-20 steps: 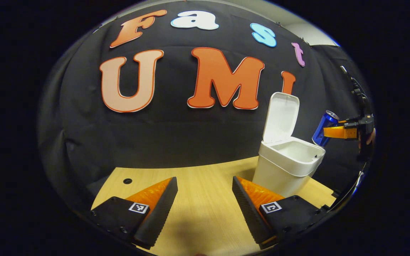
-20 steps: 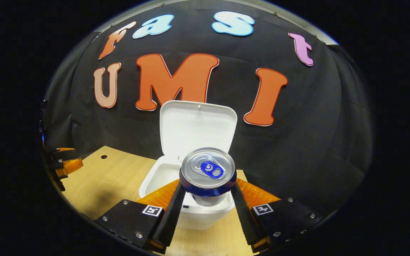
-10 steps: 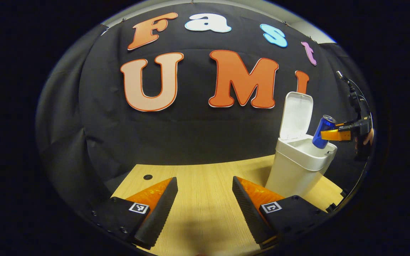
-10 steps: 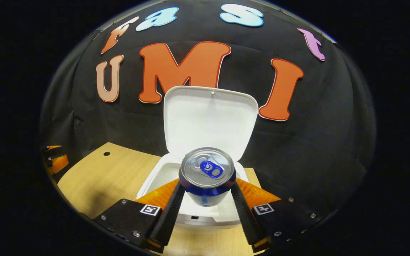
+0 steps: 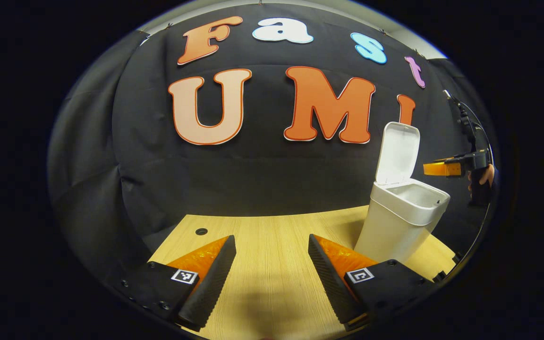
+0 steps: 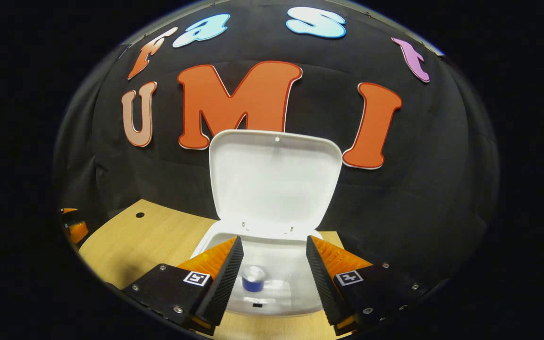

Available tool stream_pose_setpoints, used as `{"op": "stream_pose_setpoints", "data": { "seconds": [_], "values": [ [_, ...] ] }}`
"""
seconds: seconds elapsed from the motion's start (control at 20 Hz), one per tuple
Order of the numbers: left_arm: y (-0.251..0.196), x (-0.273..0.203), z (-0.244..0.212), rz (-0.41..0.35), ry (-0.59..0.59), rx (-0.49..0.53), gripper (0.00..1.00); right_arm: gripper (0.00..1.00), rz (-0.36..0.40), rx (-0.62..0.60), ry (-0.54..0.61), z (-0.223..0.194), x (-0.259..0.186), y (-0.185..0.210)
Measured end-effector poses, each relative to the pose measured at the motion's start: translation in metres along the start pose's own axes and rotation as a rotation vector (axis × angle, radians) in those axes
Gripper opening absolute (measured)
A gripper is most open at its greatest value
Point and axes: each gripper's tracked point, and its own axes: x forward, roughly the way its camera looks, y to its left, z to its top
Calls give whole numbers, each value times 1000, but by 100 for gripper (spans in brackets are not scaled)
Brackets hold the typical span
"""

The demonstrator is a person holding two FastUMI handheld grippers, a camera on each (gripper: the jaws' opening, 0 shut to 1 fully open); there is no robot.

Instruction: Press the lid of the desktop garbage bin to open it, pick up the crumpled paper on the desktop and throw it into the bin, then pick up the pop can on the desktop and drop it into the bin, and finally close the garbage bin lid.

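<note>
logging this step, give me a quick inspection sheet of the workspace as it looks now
surface: wooden table, one small round hole near its back edge
job's things: white bin standing, lid up; blue can lying inside the bin; crumpled paper not made out
clutter: nothing seen
grippers: right gripper open above the bin mouth; left gripper open and empty over the table
cables: thin dark cable running up from the right gripper
surroundings: black cloth wall
</note>
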Motion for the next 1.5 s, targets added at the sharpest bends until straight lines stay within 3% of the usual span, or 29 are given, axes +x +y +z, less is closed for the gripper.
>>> {"op": "stream_pose_setpoints", "data": {
  "seconds": [0.4, 0.6, 0.85, 1.0, 1.5],
  "values": [
    [17, -5, -11, 51, 4, -35, 98, 81, -35, -6, -74, 57, 9, -13],
    [21, -13, -20, 84, 1, -4, 98, 81, -38, -7, -103, 83, 15, -14],
    [12, -19, -35, 82, 21, -19, 99, 81, -26, -16, -148, 119, 24, -7],
    [13, -19, -39, 99, 29, -12, 98, 80, -70, -17, -175, 140, 36, -17],
    [31, -21, -44, 141, 38, 0, 99, 80, -64, 19, -111, 140, 63, -9]
  ]
}}
